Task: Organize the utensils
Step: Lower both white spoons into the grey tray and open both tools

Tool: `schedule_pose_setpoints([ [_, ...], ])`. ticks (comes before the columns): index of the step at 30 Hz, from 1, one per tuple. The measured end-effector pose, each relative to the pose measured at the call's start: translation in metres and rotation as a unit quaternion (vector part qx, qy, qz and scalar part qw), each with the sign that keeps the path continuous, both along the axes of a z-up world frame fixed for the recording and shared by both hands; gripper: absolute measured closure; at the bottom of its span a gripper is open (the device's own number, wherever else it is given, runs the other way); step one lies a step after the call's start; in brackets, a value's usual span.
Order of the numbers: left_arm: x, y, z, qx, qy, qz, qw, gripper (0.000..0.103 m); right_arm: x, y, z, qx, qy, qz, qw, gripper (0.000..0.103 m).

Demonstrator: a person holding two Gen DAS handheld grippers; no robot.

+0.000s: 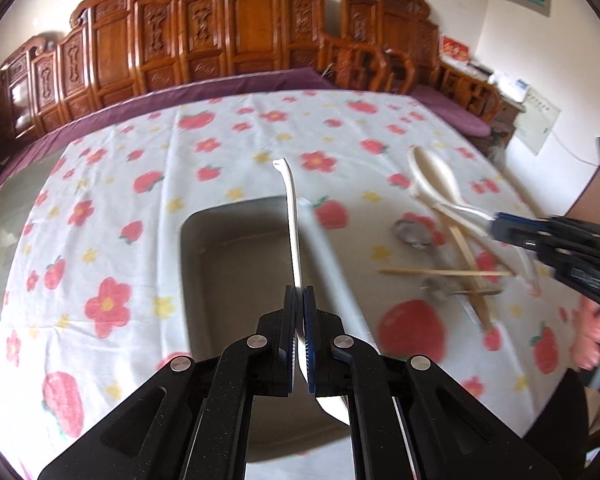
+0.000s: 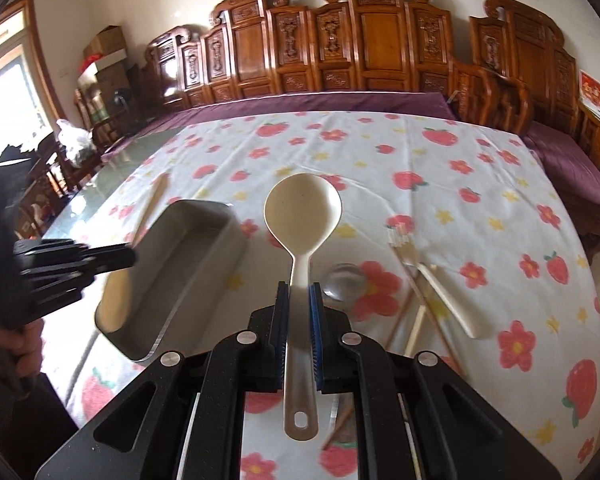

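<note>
Three spoons [image 2: 302,216], one tray [image 2: 188,256], chopsticks [image 2: 414,300].

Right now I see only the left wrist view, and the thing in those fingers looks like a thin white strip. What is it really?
Observer: The right wrist view shows its broad side. It is a cream utensil whose wide end, blurred, hangs over the grey tray.
Operator: And the other fingers, at my right edge?
Observer: The right gripper is clamped on the handle of a cream spoon, and the handle end behind the fingers has a hanging hole.
Operator: That blurry pile on the cloth?
Observer: What looks like a cream-handled fork lies across wooden chopsticks.
</note>
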State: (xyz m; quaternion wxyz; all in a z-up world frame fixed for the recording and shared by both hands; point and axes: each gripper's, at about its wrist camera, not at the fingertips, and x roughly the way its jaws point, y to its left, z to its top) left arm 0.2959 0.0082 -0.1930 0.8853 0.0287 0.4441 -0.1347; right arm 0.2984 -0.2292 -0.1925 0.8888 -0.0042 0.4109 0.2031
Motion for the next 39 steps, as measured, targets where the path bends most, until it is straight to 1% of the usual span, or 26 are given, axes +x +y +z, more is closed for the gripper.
schedule_pose_setpoints([
  [3,0.009,0.010,-0.014,0.003,0.017,0.013,0.9998,0.100,-0.002,0.014,-0.001,0.001,0.003,0.015,1.000,0.091],
  [7,0.012,0.013,-0.026,0.006,0.031,0.019,0.9993,0.100,-0.005,0.031,-0.001,0.004,0.006,0.032,0.999,0.091],
  [16,0.017,0.023,-0.034,-0.010,0.048,0.024,0.9985,0.100,-0.013,0.061,-0.002,-0.003,0.010,0.054,0.998,0.091],
  [18,0.016,0.025,-0.034,-0.013,0.049,0.026,0.9984,0.097,-0.016,0.068,-0.002,-0.006,0.011,0.059,0.998,0.091],
  [19,0.016,0.026,-0.034,-0.014,0.048,0.028,0.9983,0.094,-0.017,0.069,-0.002,-0.006,0.012,0.060,0.998,0.091],
  [24,0.008,0.032,-0.020,-0.010,0.023,0.032,0.9992,0.093,-0.021,0.085,0.000,-0.001,0.014,0.065,0.998,0.091],
  [27,0.002,0.041,-0.008,-0.009,0.005,0.037,0.9993,0.091,-0.021,0.097,-0.001,-0.004,0.016,0.068,0.998,0.091],
  [29,-0.001,0.049,-0.002,-0.011,-0.004,0.042,0.9991,0.087,-0.018,0.107,-0.004,-0.005,0.024,0.067,0.997,0.091],
  [35,-0.005,0.074,0.011,-0.019,-0.021,0.061,0.9977,0.086,-0.001,0.130,-0.020,0.003,0.055,0.050,0.997,0.091],
  [39,-0.005,0.090,0.018,-0.024,-0.030,0.074,0.9965,0.086,0.010,0.146,-0.030,-0.004,0.068,0.041,0.997,0.091],
])
